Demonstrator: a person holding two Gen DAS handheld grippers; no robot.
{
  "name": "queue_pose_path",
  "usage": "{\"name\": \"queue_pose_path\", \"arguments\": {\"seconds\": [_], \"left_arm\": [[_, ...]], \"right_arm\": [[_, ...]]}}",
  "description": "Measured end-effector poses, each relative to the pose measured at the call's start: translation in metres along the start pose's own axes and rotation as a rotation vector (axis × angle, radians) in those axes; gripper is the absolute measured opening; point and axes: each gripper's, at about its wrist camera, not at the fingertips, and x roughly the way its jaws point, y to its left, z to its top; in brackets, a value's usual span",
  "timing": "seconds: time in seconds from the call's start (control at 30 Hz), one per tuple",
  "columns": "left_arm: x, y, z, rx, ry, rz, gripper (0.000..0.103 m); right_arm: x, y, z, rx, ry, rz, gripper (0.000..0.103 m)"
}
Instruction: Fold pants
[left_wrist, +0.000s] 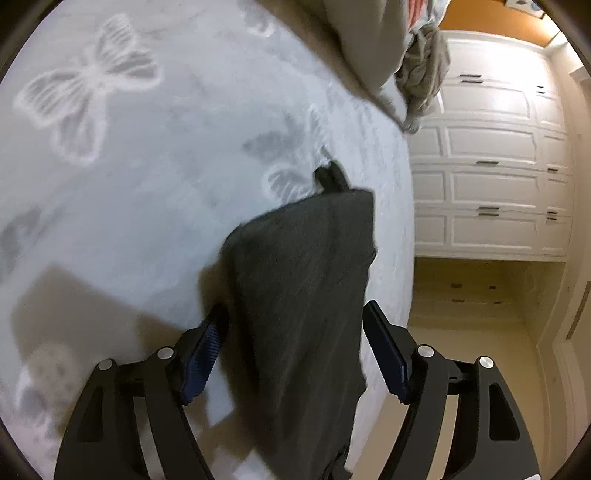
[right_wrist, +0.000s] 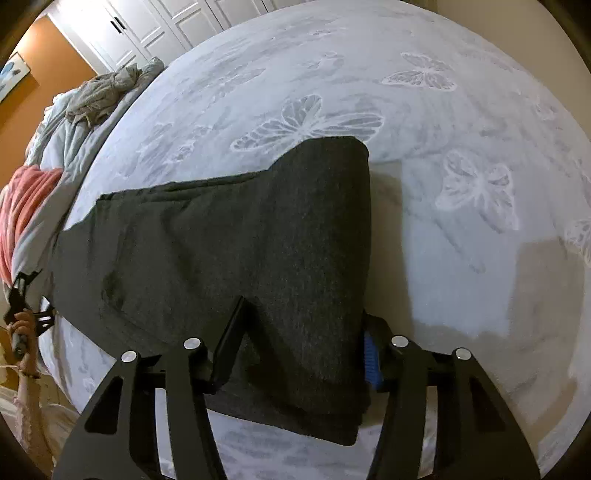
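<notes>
Dark grey pants (right_wrist: 229, 236) lie folded lengthwise on a pale bedspread with butterfly print (right_wrist: 461, 110). In the right wrist view the wide end of the pants runs between my right gripper's (right_wrist: 301, 325) fingers, which stand apart around the cloth. In the left wrist view the narrow end of the pants (left_wrist: 299, 280) passes between my left gripper's (left_wrist: 295, 317) blue-padded fingers (left_wrist: 201, 360), which are spread wide with the cloth loose between them. The other gripper's tip (left_wrist: 330, 179) shows beyond the pants. The left gripper and hand (right_wrist: 22, 314) show at the right wrist view's left edge.
A rumpled beige duvet (left_wrist: 354, 48) and a grey garment (left_wrist: 423, 74) lie at the head of the bed. A pink cloth (right_wrist: 26, 218) lies there too. White cupboards (left_wrist: 491, 173) stand beyond the bed edge, with pale floor below.
</notes>
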Motion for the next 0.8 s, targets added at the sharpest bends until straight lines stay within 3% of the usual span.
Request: {"name": "queue_pose_path", "arguments": {"seconds": [0.1, 0.13, 0.17, 0.2, 0.27, 0.37, 0.43, 0.47, 0.53, 0.57, 0.63, 0.67, 0.7, 0.73, 0.8], "left_arm": [[0.008, -0.007, 0.003, 0.06, -0.042, 0.011, 0.074], [0.011, -0.013, 0.001, 0.103, -0.057, 0.027, 0.072], [0.013, -0.019, -0.002, 0.153, -0.064, 0.056, 0.065], [0.016, -0.025, -0.005, 0.194, -0.062, 0.083, 0.045], [0.019, -0.031, -0.009, 0.201, -0.02, 0.077, 0.026], [0.013, -0.032, -0.01, 0.169, -0.015, 0.052, 0.026], [0.018, -0.031, -0.01, 0.19, -0.012, 0.117, 0.026], [0.023, -0.026, -0.009, 0.182, -0.007, 0.155, 0.03], [0.023, -0.018, -0.007, 0.143, -0.015, 0.118, 0.034], [0.022, -0.015, -0.006, 0.118, -0.021, 0.086, 0.042], [0.022, -0.016, -0.006, 0.112, -0.023, 0.072, 0.044], [0.023, -0.019, -0.007, 0.138, -0.022, 0.081, 0.043], [0.023, -0.022, -0.008, 0.155, -0.021, 0.087, 0.032], [0.022, -0.024, -0.01, 0.166, -0.017, 0.093, 0.028], [0.016, -0.027, -0.014, 0.15, -0.008, 0.046, 0.026]], "right_arm": [[-0.002, 0.002, -0.003, 0.026, 0.003, 0.02, 0.051], [-0.002, 0.003, -0.004, 0.015, 0.0, 0.01, 0.038], [-0.002, 0.002, -0.007, 0.008, 0.0, 0.011, 0.013], [-0.004, 0.002, -0.006, 0.022, 0.005, 0.057, 0.013], [-0.019, 0.003, -0.003, 0.02, -0.017, 0.078, 0.012], [-0.054, 0.006, -0.001, 0.007, -0.069, 0.157, 0.012], [-0.054, 0.003, -0.003, -0.02, -0.058, 0.121, 0.012], [-0.039, -0.002, -0.005, -0.01, -0.009, 0.092, 0.013], [-0.011, -0.002, -0.01, -0.024, 0.084, 0.036, 0.017], [-0.007, 0.0, -0.011, -0.029, 0.075, 0.022, 0.02], [-0.011, 0.006, -0.01, -0.051, 0.059, 0.005, 0.021], [-0.011, 0.008, -0.011, -0.057, 0.053, -0.003, 0.015], [-0.013, 0.008, -0.012, -0.05, 0.051, 0.004, 0.014], [-0.018, 0.011, -0.012, -0.059, 0.043, -0.001, 0.012], [-0.04, 0.013, -0.005, -0.061, -0.012, 0.032, 0.012]]}}
